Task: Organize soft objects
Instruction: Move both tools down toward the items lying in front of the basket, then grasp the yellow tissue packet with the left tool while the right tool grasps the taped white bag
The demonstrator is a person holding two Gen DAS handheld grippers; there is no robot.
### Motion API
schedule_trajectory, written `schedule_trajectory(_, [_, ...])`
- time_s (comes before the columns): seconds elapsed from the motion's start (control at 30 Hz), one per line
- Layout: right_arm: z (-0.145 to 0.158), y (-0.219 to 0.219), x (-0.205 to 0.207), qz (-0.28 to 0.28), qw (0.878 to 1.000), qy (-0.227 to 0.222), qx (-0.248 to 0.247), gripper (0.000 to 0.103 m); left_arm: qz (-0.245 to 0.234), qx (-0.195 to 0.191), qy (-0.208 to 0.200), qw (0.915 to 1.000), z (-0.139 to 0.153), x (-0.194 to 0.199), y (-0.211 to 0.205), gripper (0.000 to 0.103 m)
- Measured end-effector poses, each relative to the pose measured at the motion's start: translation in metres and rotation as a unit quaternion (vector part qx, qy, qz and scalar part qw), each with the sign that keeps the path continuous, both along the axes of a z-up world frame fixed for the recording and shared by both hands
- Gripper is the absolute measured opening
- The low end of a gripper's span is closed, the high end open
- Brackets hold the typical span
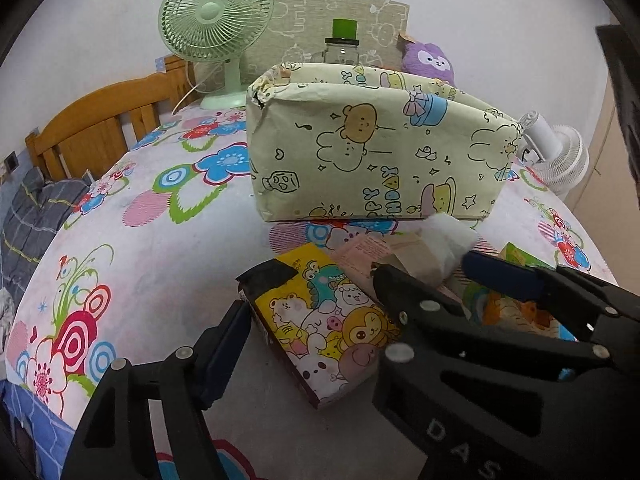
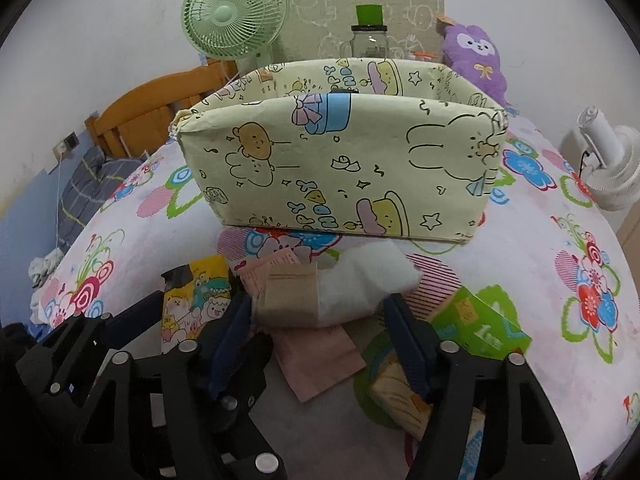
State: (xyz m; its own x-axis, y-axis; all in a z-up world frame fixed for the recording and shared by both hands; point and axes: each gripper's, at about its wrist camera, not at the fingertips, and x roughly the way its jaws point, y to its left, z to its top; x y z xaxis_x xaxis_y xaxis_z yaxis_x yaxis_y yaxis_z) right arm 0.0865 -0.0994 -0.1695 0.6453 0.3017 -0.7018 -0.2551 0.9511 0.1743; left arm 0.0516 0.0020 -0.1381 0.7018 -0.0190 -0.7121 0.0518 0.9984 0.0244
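A yellow cartoon tissue pack lies on the bed between the open jaws of my left gripper; it also shows in the right wrist view. My right gripper is closed around a white-and-tan tissue pack, its fingers touching both sides; that pack shows in the left wrist view. A pink packet and a green pack lie below it. The paper-wrapped box stands behind, also in the right wrist view, open at the top.
A green fan, a jar with a green lid, a purple plush and a white fan stand behind the box. A wooden headboard and grey bedding are at the left.
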Motion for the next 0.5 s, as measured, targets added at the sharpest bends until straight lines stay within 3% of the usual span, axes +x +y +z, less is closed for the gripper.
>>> schedule_trajectory(0.3, [0.0,0.0019,0.0073,0.009,1.0,0.009,0.028,0.042,-0.005,-0.023,0.007,0.9997,0.0016,0.004,0.0023,0.076])
schedule_trajectory(0.5, [0.0029,0.0003,0.0042,0.005,1.0,0.006,0.029,0.034,-0.008,-0.024,0.006,0.9997,0.0038,0.0005,-0.0004,0.072])
